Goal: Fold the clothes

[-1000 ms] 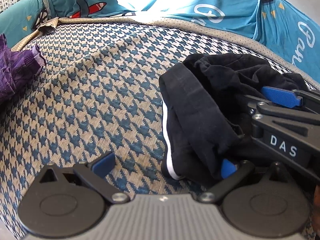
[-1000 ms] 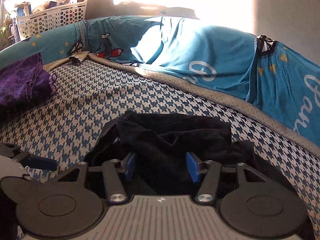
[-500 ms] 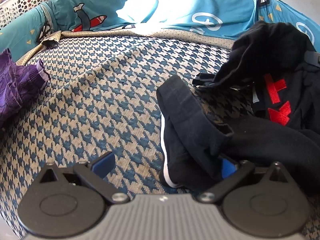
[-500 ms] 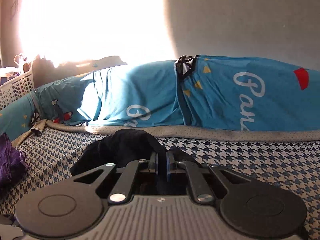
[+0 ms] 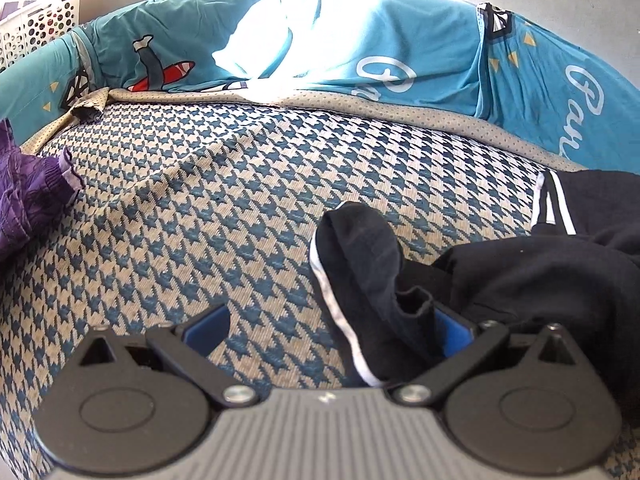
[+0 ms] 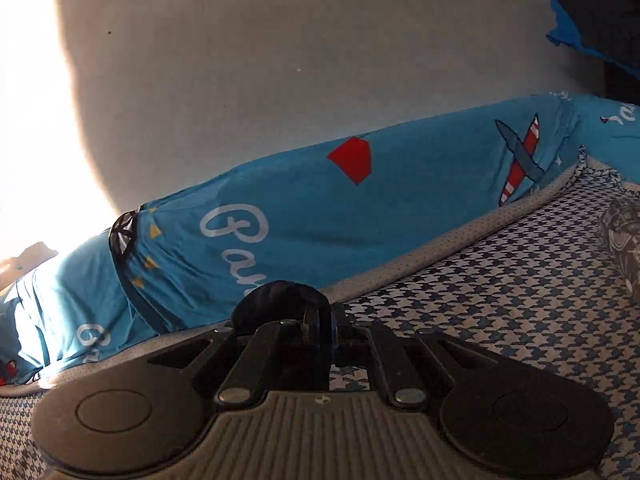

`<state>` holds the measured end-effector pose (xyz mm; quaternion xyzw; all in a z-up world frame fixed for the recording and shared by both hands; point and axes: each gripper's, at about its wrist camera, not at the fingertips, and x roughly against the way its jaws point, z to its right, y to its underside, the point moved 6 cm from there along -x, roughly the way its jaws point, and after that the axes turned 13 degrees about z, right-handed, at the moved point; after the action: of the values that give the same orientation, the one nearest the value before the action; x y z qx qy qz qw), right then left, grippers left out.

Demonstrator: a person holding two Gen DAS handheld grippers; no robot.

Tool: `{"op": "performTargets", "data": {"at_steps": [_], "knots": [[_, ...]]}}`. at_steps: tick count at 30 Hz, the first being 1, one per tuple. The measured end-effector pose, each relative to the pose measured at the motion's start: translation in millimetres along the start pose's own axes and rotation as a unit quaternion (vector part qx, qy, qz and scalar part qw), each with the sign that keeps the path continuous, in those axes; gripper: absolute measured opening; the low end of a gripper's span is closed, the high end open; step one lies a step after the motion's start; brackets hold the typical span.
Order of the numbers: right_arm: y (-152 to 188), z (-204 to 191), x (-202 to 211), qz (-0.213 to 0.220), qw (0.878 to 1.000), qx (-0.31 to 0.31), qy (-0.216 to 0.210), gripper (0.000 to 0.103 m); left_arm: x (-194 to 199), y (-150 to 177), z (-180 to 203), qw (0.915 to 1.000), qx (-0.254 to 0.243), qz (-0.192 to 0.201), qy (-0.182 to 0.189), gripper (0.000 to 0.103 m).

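A black garment with white stripes point(image 5: 360, 280) lies crumpled on the houndstooth bed cover point(image 5: 200, 200), stretched out toward the right edge of the left wrist view. My left gripper point(image 5: 328, 326) hovers low over its near end, open wide; the cloth rests against the right finger point(image 5: 452, 328) and the left finger point(image 5: 206, 322) is over bare cover. In the right wrist view my right gripper point(image 6: 324, 332) is shut on a fold of the black garment point(image 6: 280, 300), which bulges above the pads. It is tilted and points toward the teal bedding point(image 6: 360, 208).
A purple garment point(image 5: 28, 196) lies at the left edge. Teal bedding with plane prints point(image 5: 360, 60) is banked along the far side against a wall. A white laundry basket point(image 5: 36, 20) stands at the far left. A grey patterned item point(image 6: 624, 236) lies at right.
My right gripper shut on the black garment, then rose and swung right while rolling, drawing the cloth out to the right. The left gripper stayed open and nearly still.
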<state>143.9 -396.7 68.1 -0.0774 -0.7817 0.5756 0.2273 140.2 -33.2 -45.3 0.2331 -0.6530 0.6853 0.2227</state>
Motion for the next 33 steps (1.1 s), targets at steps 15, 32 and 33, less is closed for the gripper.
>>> {"op": "performTargets", "data": {"at_steps": [15,32,33], "knots": [[9,97,-2,-0.088,0.991,-0.011,0.103,0.034,-6,4,9,0.9999,-0.006,-0.008,-0.013,0.103],[2,140,33,-0.099,0.988,-0.010,0.114,0.053,-10,7,5,0.9990,-0.016,-0.017,-0.037,0.103],[1,133,34,-0.098,0.990,-0.013,0.098,0.053,-10,7,5,0.9989,-0.017,-0.017,-0.039,0.103]]}}
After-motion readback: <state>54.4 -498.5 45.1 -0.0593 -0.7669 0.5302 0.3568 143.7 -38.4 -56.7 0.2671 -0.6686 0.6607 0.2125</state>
